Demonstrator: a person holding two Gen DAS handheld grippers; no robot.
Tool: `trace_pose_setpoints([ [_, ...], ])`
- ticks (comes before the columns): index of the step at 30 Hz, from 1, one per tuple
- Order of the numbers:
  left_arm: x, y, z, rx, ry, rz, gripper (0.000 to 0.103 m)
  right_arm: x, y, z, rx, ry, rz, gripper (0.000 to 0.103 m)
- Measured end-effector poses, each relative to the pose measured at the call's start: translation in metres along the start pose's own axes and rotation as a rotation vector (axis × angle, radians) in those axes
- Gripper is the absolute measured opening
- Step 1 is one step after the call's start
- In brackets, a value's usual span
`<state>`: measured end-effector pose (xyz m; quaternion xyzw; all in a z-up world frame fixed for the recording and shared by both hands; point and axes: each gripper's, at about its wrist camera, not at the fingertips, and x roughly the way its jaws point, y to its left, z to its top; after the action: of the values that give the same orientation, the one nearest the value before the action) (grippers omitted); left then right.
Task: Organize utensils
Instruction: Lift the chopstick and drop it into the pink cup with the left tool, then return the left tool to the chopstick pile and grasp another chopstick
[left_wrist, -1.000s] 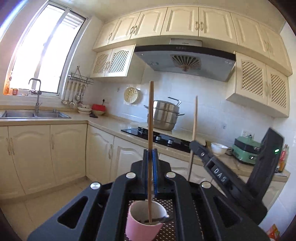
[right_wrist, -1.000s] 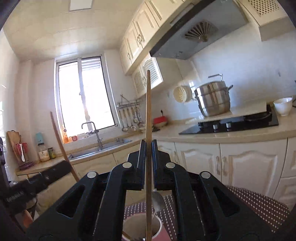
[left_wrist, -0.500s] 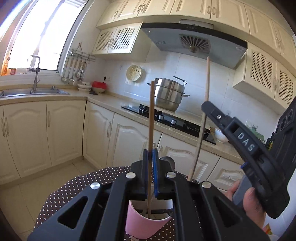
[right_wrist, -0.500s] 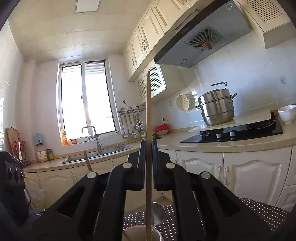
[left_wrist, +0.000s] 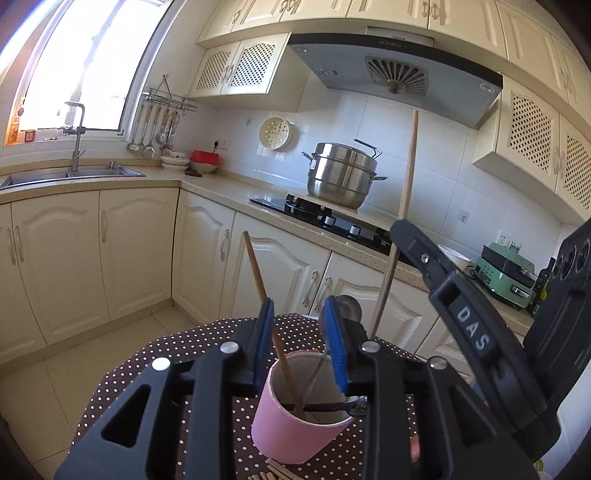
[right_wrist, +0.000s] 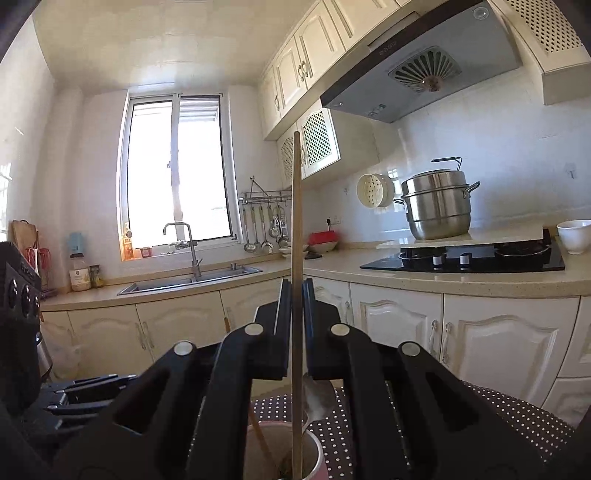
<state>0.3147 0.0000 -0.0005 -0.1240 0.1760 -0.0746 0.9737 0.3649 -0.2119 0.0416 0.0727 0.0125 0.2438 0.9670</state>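
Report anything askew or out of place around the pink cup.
Nothing is spilled or damaged. The chopstick between the opening left gripper pads leans sideways in the pink cup; the right gripper holds its chopstick upright.

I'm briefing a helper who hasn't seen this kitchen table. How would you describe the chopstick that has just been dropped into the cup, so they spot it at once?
On the polka-dot tablecloth stands a pink cup, right between the opening jaws of the left gripper. The loose chopstick leans leftward inside the cup, touching neither pad. The other chopstick, by contrast, is clamped upright in the right gripper.
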Motion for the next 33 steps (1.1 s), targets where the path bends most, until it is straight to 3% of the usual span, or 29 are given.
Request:
trace_pose_setpoints([
  [24, -0.035, -0.017, -0.005, 0.058, 0.009, 0.071, 0.054, -0.034, 0.010, -0.014, -0.016, 0.167, -0.046, 0.008],
  [27, -0.046, -0.018, -0.005, 0.056, 0.009, 0.075, 0.056, -0.042, 0.013, -0.010, -0.018, 0.164, -0.055, 0.024],
  [29, -0.055, -0.019, -0.005, 0.052, 0.005, 0.071, 0.058, -0.049, 0.016, -0.006, -0.023, 0.155, -0.062, 0.041],
  [33, -0.070, -0.017, -0.007, 0.039, 0.021, 0.062, 0.061, -0.063, 0.018, -0.001, -0.028, 0.144, -0.078, 0.049],
])
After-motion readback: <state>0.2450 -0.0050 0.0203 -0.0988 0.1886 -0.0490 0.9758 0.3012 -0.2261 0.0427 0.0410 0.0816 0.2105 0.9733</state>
